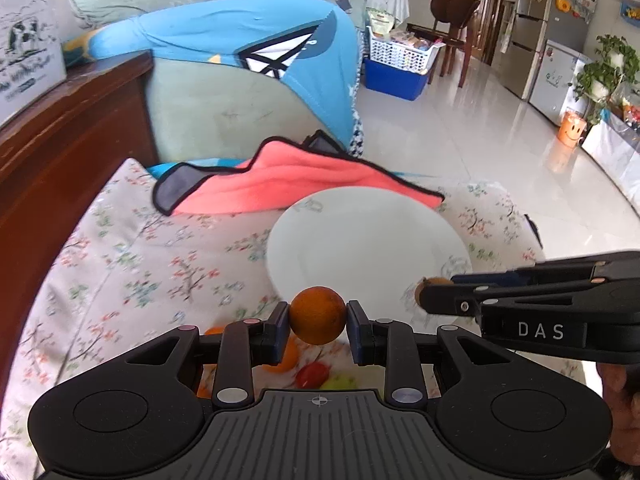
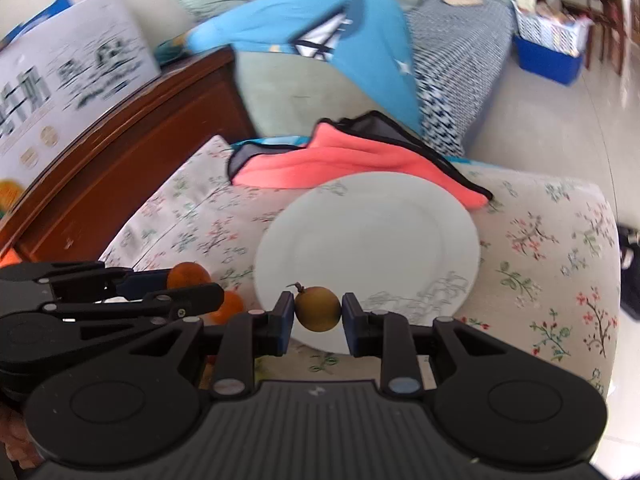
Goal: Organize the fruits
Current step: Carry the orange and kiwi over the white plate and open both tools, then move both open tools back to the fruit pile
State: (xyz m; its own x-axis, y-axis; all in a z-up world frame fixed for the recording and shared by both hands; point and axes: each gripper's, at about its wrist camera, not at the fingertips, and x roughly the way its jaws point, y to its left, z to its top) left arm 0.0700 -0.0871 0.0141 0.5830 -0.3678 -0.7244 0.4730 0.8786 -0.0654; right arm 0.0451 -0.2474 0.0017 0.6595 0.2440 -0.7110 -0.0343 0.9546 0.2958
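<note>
My left gripper (image 1: 318,316) is shut on an orange (image 1: 318,315), held above the near rim of a bare white plate (image 1: 360,240) on the floral cloth. My right gripper (image 2: 318,314) is shut on a small brown round fruit (image 2: 318,309) with a stem, held over the plate's (image 2: 372,232) near edge. The right gripper shows in the left wrist view (image 1: 424,294) at the right with the brown fruit (image 1: 434,282) peeking out. The left gripper shows in the right wrist view (image 2: 200,286) at the left with the orange (image 2: 188,274).
More fruit lies on the cloth below the left gripper: an orange one (image 1: 286,356), a red one (image 1: 313,374), a yellow-green one (image 1: 340,382). A pink cloth (image 1: 280,184) lies behind the plate. A wooden cabinet (image 1: 60,140) stands at left, a sofa (image 1: 224,100) behind.
</note>
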